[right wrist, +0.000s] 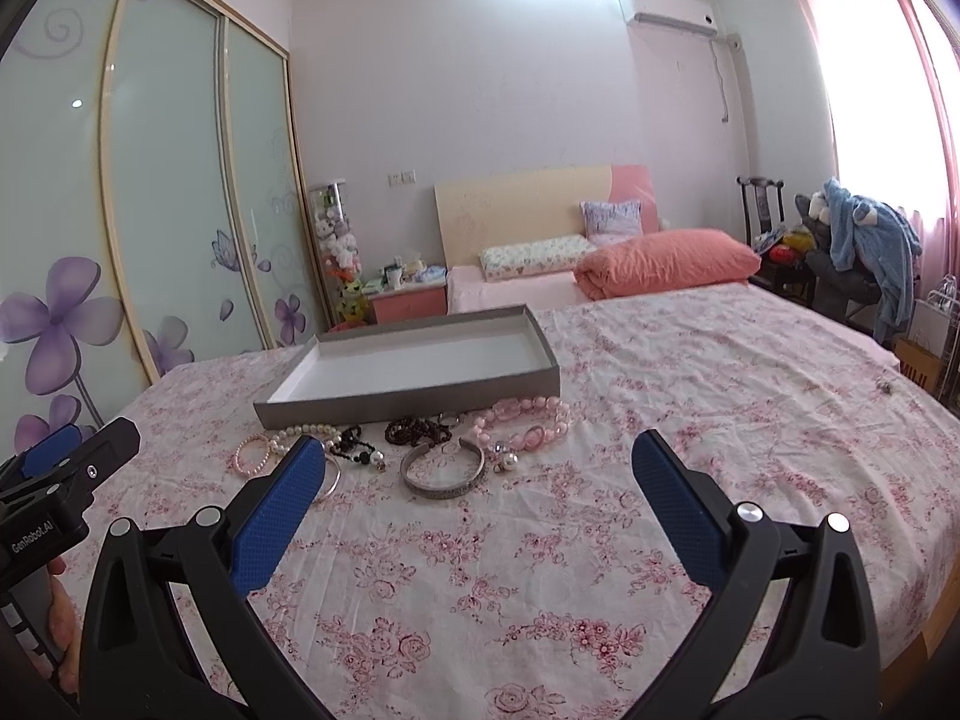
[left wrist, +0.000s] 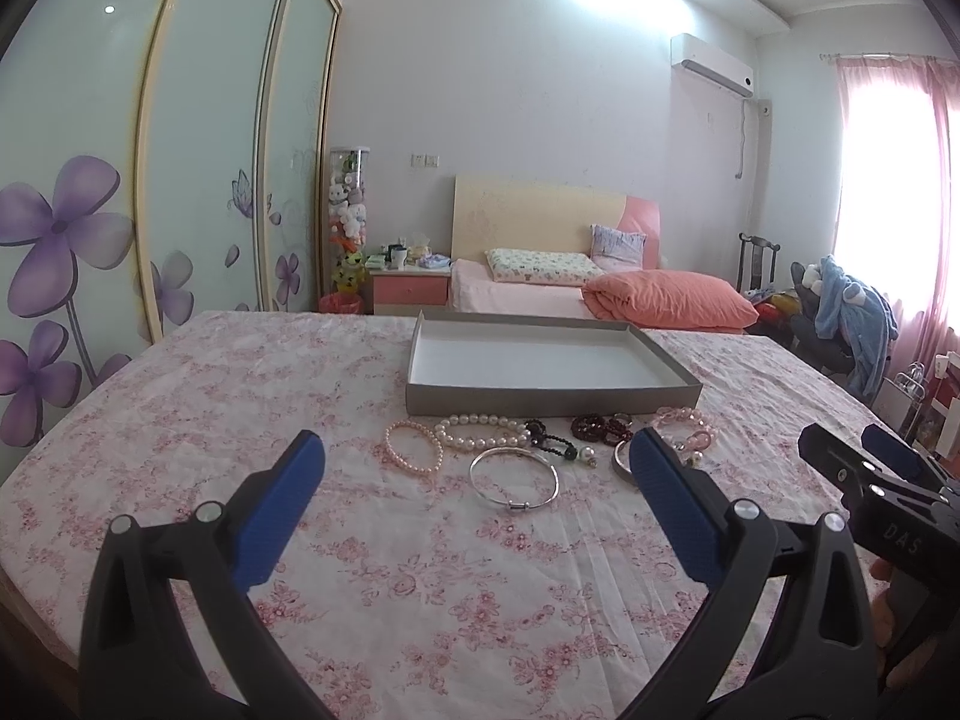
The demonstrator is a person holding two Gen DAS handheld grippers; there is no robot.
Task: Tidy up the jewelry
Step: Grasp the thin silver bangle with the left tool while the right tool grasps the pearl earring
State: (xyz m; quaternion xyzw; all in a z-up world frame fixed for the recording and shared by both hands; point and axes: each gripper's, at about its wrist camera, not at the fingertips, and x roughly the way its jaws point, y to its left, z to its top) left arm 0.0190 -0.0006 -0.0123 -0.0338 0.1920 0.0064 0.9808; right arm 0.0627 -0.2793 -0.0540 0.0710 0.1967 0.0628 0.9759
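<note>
A shallow grey tray (left wrist: 549,399) with a white inside lies empty on the flowered bedsheet; it also shows in the right wrist view (right wrist: 414,399). In front of it lies a row of jewelry: a pink bead bracelet (left wrist: 413,447), a white pearl strand (left wrist: 480,432), a silver bangle (left wrist: 515,480), dark bead bracelets (left wrist: 594,425), a pink bead bracelet (right wrist: 528,423) and a silver cuff (right wrist: 443,471). My left gripper (left wrist: 477,450) is open and empty, just short of the jewelry. My right gripper (right wrist: 480,450) is open and empty, short of the silver cuff.
The flowered sheet (right wrist: 690,390) covers a wide flat surface. Behind it stand a bed with an orange pillow (left wrist: 669,299), a pink nightstand (left wrist: 411,288), a sliding wardrobe (left wrist: 180,150) on the left, and a chair with blue clothes (right wrist: 864,240) on the right.
</note>
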